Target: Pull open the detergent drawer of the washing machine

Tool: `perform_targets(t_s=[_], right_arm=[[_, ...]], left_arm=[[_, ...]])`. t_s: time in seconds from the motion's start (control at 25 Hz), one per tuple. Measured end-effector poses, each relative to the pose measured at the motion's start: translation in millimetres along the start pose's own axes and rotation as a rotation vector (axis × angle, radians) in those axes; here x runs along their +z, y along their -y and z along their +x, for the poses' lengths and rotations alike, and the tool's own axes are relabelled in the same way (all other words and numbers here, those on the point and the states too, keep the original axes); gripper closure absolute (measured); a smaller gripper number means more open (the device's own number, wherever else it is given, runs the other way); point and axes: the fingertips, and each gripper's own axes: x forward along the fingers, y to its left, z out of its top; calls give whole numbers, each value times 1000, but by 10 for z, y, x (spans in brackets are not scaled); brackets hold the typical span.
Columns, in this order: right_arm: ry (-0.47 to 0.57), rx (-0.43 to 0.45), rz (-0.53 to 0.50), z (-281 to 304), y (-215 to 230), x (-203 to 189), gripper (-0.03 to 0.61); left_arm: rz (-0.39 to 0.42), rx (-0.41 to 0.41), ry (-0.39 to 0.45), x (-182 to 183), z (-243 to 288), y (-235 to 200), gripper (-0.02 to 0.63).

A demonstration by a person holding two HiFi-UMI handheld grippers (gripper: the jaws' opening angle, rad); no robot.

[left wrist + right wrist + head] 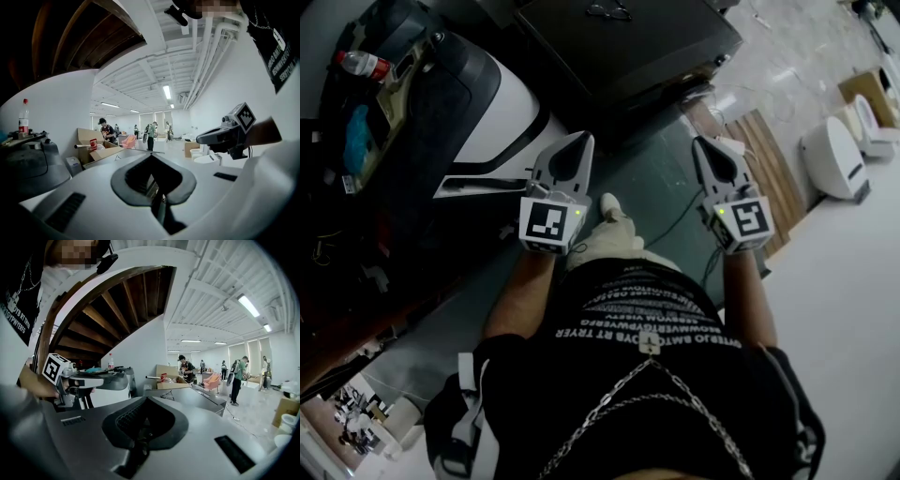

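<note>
Left claw (578, 141) closed, empty; right claw (705, 145) closed, empty.

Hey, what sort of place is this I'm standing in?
Probably a large open workshop or test hall, not a home: loose toilets stand on the floor, open cardboard boxes sit about, and strip lights run along a bare ceiling.
</note>
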Motion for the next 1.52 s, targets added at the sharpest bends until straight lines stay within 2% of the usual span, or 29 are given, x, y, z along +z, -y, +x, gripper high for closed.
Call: perform_targets(t_s=[0.16,0.48,1.0,1.12,1.2,1.32,1.52], right_arm=[[-9,10,-15,277,144,110,577],[-25,27,-34,870,248,218,577],[-56,67,-48,1518,235,270,577],[-60,91,-46,1620,245,276,577],[-62,113,-54,1687,256,275,577],[-69,155,-85,1761,305,227,577],[-78,246,-81,1839,349,258,577]], left_arm=[[-13,9,28,112,226,-208,620],[-64,13,21,-12,529,-614,620],[-76,22,-1,-137,787,-1087,620],[-62,40,-15,-130,809,-1140,620],[-84,61,-21,-163,810,-1158,620],[-101,100,-32,-199,810,-1173,620],[-104,179,-54,-181,830,-1148,620]])
